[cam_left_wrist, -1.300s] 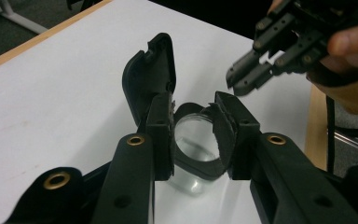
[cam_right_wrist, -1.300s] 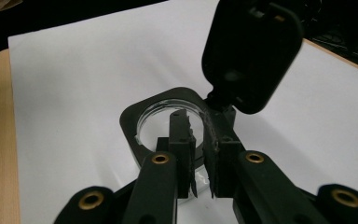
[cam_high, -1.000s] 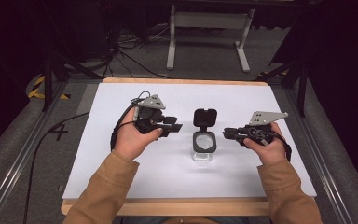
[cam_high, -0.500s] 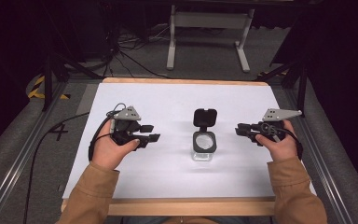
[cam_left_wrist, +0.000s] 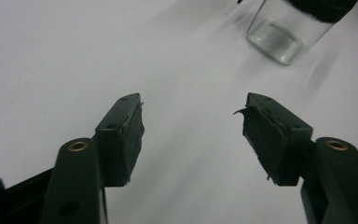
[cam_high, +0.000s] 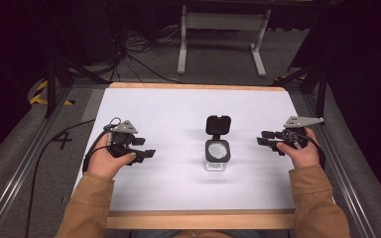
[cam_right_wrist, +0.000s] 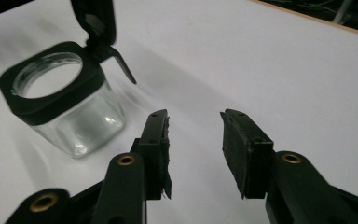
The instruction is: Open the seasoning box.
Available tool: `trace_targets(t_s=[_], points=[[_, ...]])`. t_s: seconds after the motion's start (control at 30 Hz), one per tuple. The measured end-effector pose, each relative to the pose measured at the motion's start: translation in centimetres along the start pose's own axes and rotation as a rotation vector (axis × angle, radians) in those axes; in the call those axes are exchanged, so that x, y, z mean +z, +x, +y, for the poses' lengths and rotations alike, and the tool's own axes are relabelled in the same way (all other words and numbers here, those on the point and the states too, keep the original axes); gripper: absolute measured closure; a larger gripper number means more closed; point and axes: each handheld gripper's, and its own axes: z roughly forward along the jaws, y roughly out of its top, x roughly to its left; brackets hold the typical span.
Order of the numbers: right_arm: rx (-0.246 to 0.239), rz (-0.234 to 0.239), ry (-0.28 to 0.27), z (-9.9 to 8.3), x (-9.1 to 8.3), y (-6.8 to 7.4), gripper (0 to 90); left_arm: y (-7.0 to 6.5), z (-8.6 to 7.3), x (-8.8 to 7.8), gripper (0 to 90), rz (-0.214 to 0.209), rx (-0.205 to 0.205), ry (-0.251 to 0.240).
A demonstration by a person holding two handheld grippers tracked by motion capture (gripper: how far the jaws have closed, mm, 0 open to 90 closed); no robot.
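Note:
A small clear glass jar [cam_high: 217, 157] with a black square collar stands in the middle of the white table, its flip lid [cam_high: 218, 124] raised. My left gripper [cam_high: 148, 148] rests low at the table's left and points toward the jar. My right gripper [cam_high: 260, 139] is at the right, also pointing at it. Both stand apart from the jar. In the left gripper view the jar [cam_left_wrist: 279, 39] is far off at top right, beyond my open left gripper [cam_left_wrist: 193, 116]. The right gripper view has the jar [cam_right_wrist: 72, 112] to the left of my open right gripper [cam_right_wrist: 193, 135]. Both pairs of jaws have just been opening, with nothing between them.
The white tabletop [cam_high: 178, 114] has a wooden front edge [cam_high: 198, 219]. A metal stand [cam_high: 222, 22] is on the floor behind the table. Cables [cam_high: 129, 54] lie on the floor at the back left. Metal rails [cam_high: 25, 163] run along both sides.
Both hands have drawn outward from the jar, the left one to the left and toward the front edge, the right one to the right. Both pairs of jaws now stand wider.

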Motion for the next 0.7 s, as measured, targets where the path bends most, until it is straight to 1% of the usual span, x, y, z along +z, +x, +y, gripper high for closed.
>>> trace_targets(t_s=[0.03, 0.07, 0.13, 0.17, 0.2, 0.23, 0.27, 0.3, 0.33, 0.4, 0.47, 0.5, 0.53, 0.6, 0.63, 0.7], points=[[0.006, -0.006, 0.007, -0.2, 0.1, -0.3, 58.3, 0.4, -0.5, 0.4, 35.0, -0.002, 0.002, 0.011], [0.024, -0.014, 0.024, -0.5, 0.3, -0.7, 56.2, 0.6, -0.7, 0.6, 33.9, 0.001, 0.003, 0.015], [0.038, -0.025, 0.045, -1.0, 0.6, -1.2, 54.2, 1.3, -1.3, 1.0, 33.5, 0.016, 0.002, 0.022], [0.037, -0.041, 0.061, -1.3, 0.9, -1.5, 52.3, 1.7, -1.6, 1.2, 32.9, 0.022, -0.009, 0.022], [0.037, -0.041, 0.061, -1.3, 0.9, -1.5, 52.3, 1.7, -1.6, 1.2, 32.1, 0.022, -0.009, 0.022], [0.039, -0.053, 0.068, -1.6, 1.1, -1.8, 50.3, 1.9, -1.8, 1.4, 32.1, 0.024, -0.028, 0.021], [0.045, -0.062, 0.072, -1.9, 1.2, -2.0, 49.0, 2.2, -2.0, 1.5, 31.8, 0.029, -0.033, 0.018], [0.049, -0.070, 0.076, -2.1, 1.4, -2.3, 47.5, 2.5, -2.2, 1.6, 31.3, 0.031, -0.048, 0.016], [0.060, -0.083, 0.082, -2.4, 1.5, -2.5, 46.2, 2.8, -2.5, 1.7, 31.0, 0.035, -0.070, 0.010], [0.085, -0.095, 0.095, -2.9, 1.8, -3.0, 44.3, 3.3, -2.8, 1.9, 29.9, 0.053, -0.089, 0.017], [0.097, -0.103, 0.112, -3.3, 2.0, -3.2, 44.3, 3.5, -3.1, 2.0, 28.1, 0.069, -0.130, 0.026], [0.103, -0.105, 0.121, -3.4, 2.1, -3.2, 44.3, 3.7, -3.2, 2.0, 28.3, 0.088, -0.143, 0.032], [0.104, -0.112, 0.135, -3.5, 2.3, -3.3, 44.0, 3.7, -3.3, 2.1, 28.3, 0.095, -0.153, 0.038], [0.100, -0.119, 0.145, -3.5, 2.3, -3.3, 43.8, 3.8, -3.4, 2.1, 28.0, 0.101, -0.156, 0.043], [0.093, -0.124, 0.152, -3.5, 2.4, -3.2, 43.8, 3.8, -3.4, 2.1, 27.8, 0.097, -0.162, 0.048], [0.100, -0.119, 0.148, -3.4, 2.4, -3.0, 43.8, 3.7, -3.3, 2.1, 27.7, 0.090, -0.169, 0.045]])
